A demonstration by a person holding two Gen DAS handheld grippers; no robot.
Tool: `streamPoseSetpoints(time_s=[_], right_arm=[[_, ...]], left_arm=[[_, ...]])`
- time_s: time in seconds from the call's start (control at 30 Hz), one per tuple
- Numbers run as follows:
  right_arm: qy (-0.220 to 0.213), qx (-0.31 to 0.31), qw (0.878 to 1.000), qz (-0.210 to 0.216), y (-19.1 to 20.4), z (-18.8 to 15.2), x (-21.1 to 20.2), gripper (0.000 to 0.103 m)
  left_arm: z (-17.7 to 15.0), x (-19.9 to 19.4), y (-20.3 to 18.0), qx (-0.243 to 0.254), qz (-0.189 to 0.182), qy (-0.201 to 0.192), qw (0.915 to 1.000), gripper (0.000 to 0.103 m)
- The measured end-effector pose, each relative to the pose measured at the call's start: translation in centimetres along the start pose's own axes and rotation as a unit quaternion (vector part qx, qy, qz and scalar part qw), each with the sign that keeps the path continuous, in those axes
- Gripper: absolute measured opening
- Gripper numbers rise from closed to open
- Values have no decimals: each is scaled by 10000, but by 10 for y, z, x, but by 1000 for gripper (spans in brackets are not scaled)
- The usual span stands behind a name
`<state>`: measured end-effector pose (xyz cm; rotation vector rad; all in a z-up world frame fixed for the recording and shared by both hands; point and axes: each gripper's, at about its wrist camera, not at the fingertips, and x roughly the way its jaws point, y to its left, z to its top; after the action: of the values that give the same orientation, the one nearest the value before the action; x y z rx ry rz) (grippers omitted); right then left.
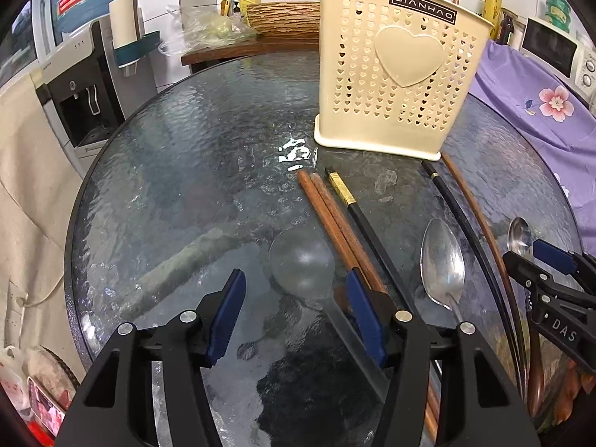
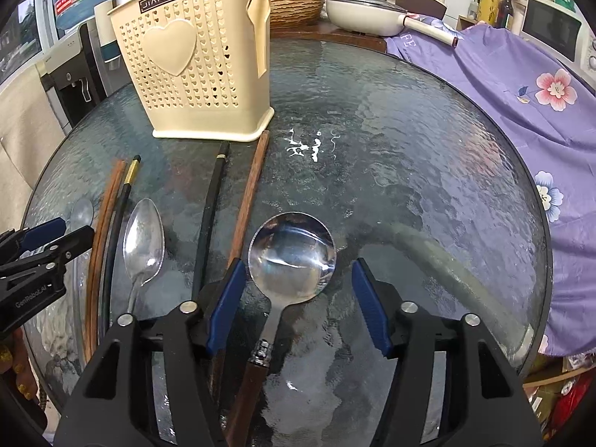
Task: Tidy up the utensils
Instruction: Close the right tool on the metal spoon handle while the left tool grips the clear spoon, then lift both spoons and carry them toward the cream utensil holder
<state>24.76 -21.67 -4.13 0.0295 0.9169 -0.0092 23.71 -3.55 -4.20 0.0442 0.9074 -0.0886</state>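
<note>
the left gripper [image 1: 296, 320] stands with its blue-padded jaws apart, pads pressing on nothing; the flat handle of a translucent round-bowled plastic spoon [image 1: 302, 262] runs between them on the round rippled-glass table [image 1: 178, 171], close to the right-hand pad. the right gripper [image 2: 300, 307] is likewise released, jaws spread on either side of a shiny round steel ladle spoon with a brown wooden handle [image 2: 292, 257], which lies flat on the glass. between the two grippers lie a pair of reddish wooden chopsticks [image 1: 331, 219], a black chopstick with a gold band [image 1: 357, 212], an oval steel tablespoon [image 1: 442, 260], then another black chopstick [image 2: 208, 219] and a brown wooden chopstick [image 2: 249, 197]. beyond them stands the cream perforated plastic utensil holder with a raised heart [image 1: 398, 70], upright, wooden sticks poking from its top.
</note>
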Motion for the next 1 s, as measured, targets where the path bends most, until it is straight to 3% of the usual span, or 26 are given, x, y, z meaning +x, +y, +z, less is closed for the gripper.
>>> streamPoseSetpoints(time_s=[0.37,1.0], right_arm=[[-11,74,9999,-80,8,3,3,48],[-6,59,9999,-94,9,5,5,48]], left_arm=[[7,6,-9,11,80,-15,10000,51],[12,8,-9,6,20,-9,10000,35]])
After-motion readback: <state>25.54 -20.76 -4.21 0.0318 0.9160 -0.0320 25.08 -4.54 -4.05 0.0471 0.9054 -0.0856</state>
